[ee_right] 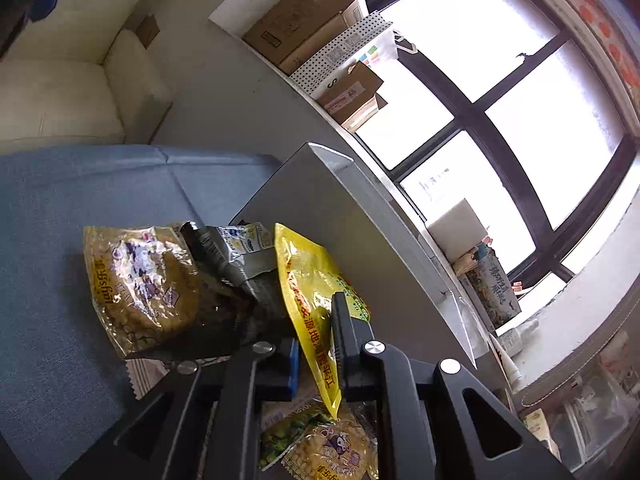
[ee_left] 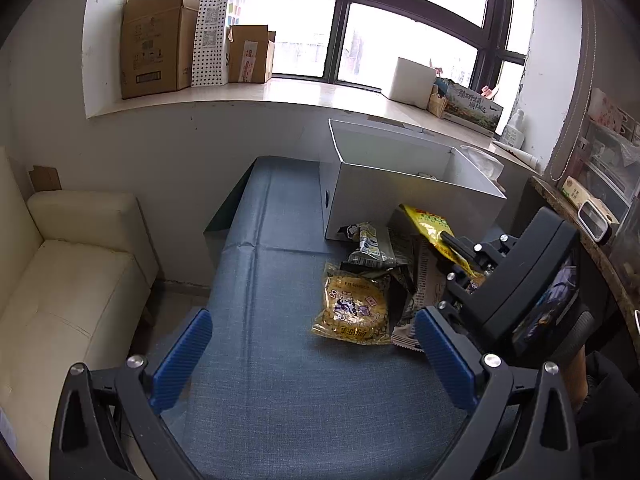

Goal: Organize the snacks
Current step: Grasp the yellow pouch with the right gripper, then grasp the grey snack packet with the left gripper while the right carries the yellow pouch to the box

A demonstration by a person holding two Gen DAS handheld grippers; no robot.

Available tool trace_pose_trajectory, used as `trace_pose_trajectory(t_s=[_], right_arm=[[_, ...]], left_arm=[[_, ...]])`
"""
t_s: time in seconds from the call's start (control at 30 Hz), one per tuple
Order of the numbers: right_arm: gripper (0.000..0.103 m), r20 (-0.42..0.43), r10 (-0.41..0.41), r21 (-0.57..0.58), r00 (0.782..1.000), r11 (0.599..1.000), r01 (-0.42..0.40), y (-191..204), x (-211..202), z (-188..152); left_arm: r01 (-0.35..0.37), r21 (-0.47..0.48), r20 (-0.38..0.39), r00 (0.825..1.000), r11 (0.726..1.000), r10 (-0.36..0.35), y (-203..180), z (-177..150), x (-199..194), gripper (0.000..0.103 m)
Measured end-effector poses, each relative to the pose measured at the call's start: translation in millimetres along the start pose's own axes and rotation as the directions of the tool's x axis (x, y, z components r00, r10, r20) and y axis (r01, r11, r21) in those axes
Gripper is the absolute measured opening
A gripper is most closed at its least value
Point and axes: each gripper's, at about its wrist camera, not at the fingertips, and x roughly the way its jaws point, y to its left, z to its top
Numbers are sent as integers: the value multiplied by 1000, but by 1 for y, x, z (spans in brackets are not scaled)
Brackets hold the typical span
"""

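My right tongs (ee_right: 316, 344) are pinched on the edge of a yellow snack bag (ee_right: 308, 280), lifted upright above the snack pile (ee_left: 372, 280) on the blue-covered bench (ee_left: 272, 280). My left tongs (ee_left: 316, 360) stand spread with nothing between them, low over bare cloth near the pile. A clear Lay's bag (ee_left: 354, 312) lies at the pile's front. The white box (ee_left: 400, 188) sits just behind the pile, open.
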Motion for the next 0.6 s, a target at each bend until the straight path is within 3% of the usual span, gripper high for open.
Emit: trace_pose_trajectory(t_s=[0.1,0.17,0.23,0.3,0.37,0.5,0.6], right_arm=[[9,17,88,90,996,992,-89,-23,-12,3],[6,55,212,275,976,936,-219,-54,-21,-2],[5,107,353,472,929,805,-360,-89,-18,-13],[4,147,430,606,891,672,-425,-116,-13,-28],[4,194,444,663,875,598,-451,-134,-16,-41],[4,240,414,721,878,530,-447,-159,-35,-62],[4,236,397,727,887,534,-432,-169,-47,-71]], left_arm=[[-8,2,-3,1000,1000,8,-1,0,1,103],[-2,-4,-4,1000,1000,2,0,0,3,103],[4,-4,-9,1000,1000,-4,-1,1,6,103],[14,5,-17,1000,1000,-14,-4,2,10,103],[26,23,-26,999,999,-26,-10,5,19,103],[54,77,-61,997,996,-50,-30,17,46,103],[67,138,-91,994,988,-55,-49,30,76,103]])
